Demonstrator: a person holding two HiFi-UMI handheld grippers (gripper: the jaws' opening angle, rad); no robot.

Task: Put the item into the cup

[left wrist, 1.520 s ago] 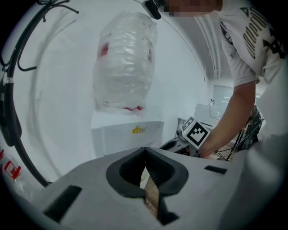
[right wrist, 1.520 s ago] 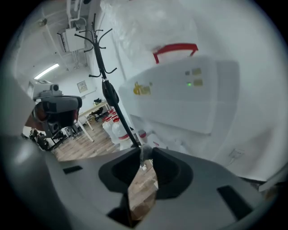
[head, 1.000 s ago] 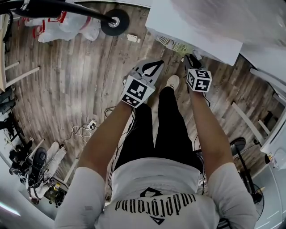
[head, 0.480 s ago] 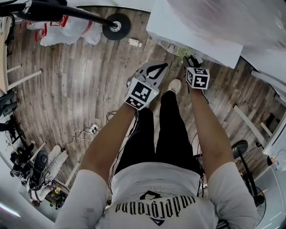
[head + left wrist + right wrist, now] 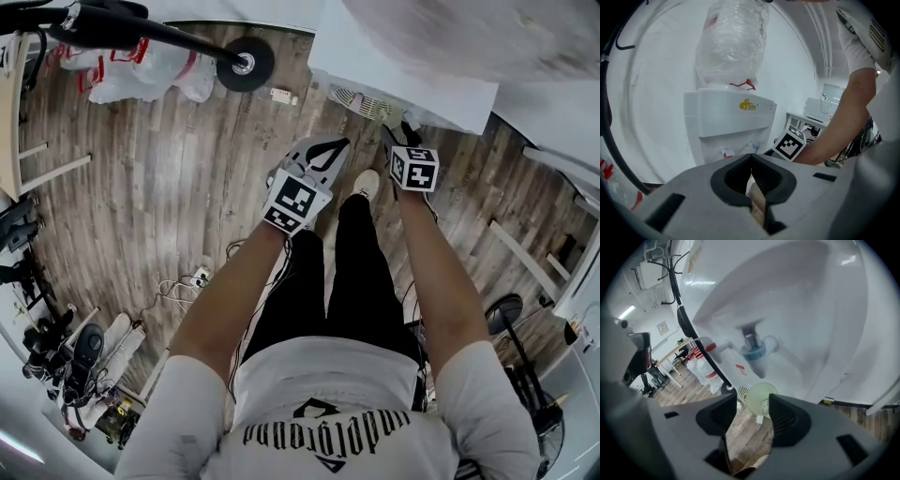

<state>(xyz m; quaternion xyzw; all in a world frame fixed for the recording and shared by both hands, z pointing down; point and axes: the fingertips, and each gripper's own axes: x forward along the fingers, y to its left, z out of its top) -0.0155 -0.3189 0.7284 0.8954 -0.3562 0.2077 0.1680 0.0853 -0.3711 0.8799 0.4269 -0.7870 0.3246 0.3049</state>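
A pale green cup (image 5: 759, 397) stands on the white grille of the water dispenser's drip tray (image 5: 361, 101), below the blue tap (image 5: 753, 352). In the head view the cup (image 5: 385, 114) shows just ahead of my right gripper (image 5: 397, 133). The right gripper (image 5: 753, 405) has its jaws opening wide. The cup sits just past the tips, and neither pad touches it. My left gripper (image 5: 323, 148) hangs beside it over the floor. In its own view the left gripper (image 5: 751, 157) has its tips together with nothing between them. No other item shows.
The white water dispenser (image 5: 726, 122) carries a clear bottle (image 5: 731, 42) on top; a red tap (image 5: 710, 347) sits left of the blue one. A black stand with a round base (image 5: 246, 64) and white bags (image 5: 141, 66) are on the wooden floor to the left.
The left gripper has drifted slightly to the right and down in the head view. The right gripper stays at the drip tray by the cup.
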